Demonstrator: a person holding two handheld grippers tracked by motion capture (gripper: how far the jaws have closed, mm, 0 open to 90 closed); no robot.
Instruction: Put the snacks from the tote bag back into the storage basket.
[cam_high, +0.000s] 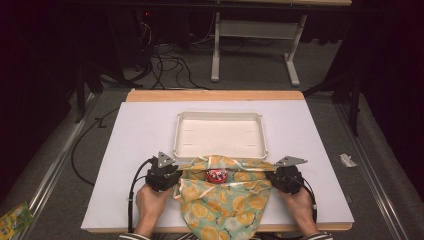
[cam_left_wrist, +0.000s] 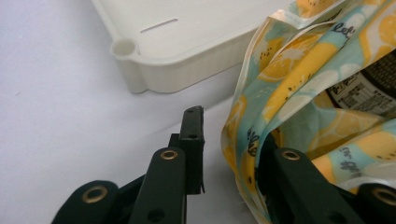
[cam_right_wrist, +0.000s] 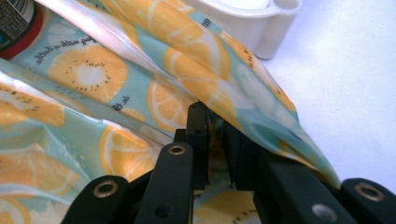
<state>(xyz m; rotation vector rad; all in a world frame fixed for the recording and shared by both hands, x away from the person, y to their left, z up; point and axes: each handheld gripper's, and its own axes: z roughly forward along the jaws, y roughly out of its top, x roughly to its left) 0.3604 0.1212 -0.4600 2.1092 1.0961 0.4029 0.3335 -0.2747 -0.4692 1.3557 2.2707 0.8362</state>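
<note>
From the high view, a lemon-print bag (cam_high: 222, 197) lies on the white tabletop (cam_high: 140, 145) just in front of a white tray (cam_high: 220, 134), its far edge overlapping the tray's near rim. A red-topped can (cam_high: 217, 175) sits in the bag's open mouth. The left tool (cam_high: 172, 176) is at the bag's left edge and the right tool (cam_high: 272, 179) at its right edge, each held in a hand.

In the left gripper view, the left tool (cam_left_wrist: 229, 140) stands partly open: one jaw is bare over the tabletop, while the other lies behind the bag's (cam_left_wrist: 299, 84) edge, so nothing is pinched. The tray's corner (cam_left_wrist: 154, 60) is just beyond.

In the right gripper view, the right tool (cam_right_wrist: 217, 140) is narrow, its jaws clamped on a fold of the bag (cam_right_wrist: 140, 93). The can's rim (cam_right_wrist: 18, 28) shows at top left.
</note>
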